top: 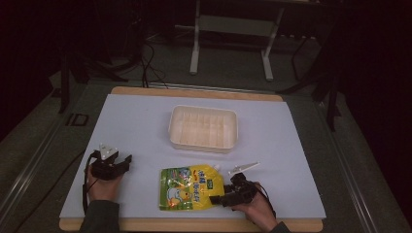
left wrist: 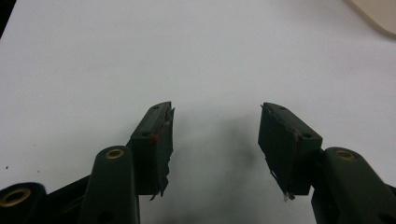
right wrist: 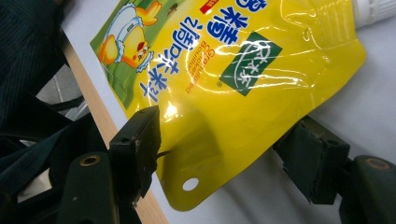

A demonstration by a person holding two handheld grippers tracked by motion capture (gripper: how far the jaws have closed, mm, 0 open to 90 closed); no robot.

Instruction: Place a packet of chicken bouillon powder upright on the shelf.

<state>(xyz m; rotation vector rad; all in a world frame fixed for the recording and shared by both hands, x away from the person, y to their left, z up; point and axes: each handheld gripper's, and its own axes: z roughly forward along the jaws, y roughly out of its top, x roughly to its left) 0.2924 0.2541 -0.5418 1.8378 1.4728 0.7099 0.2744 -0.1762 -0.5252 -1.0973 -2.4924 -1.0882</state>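
Note:
A yellow and green spouted pouch [top: 189, 189] with a cartoon duck lies flat near the table's front edge, its white cap [top: 216, 167] pointing to the far right. My right gripper [top: 216, 199] is at the pouch's near right corner. In the right gripper view the pouch [right wrist: 224, 84] runs between the jaws of the right gripper [right wrist: 224, 149], which stand wide apart on either side of the corner with the punched hole. My left gripper [top: 127, 160] rests at the front left, open. In the left gripper view the left gripper [left wrist: 215, 140] has bare white table between its jaws.
A cream plastic tray [top: 203, 109] stands at the middle of the white table top [top: 136, 126], beyond the pouch, and its corner [left wrist: 378, 14] shows in the left gripper view. The wooden table edge [right wrist: 93, 102] runs just beside the pouch. Dark floor and a stand lie beyond.

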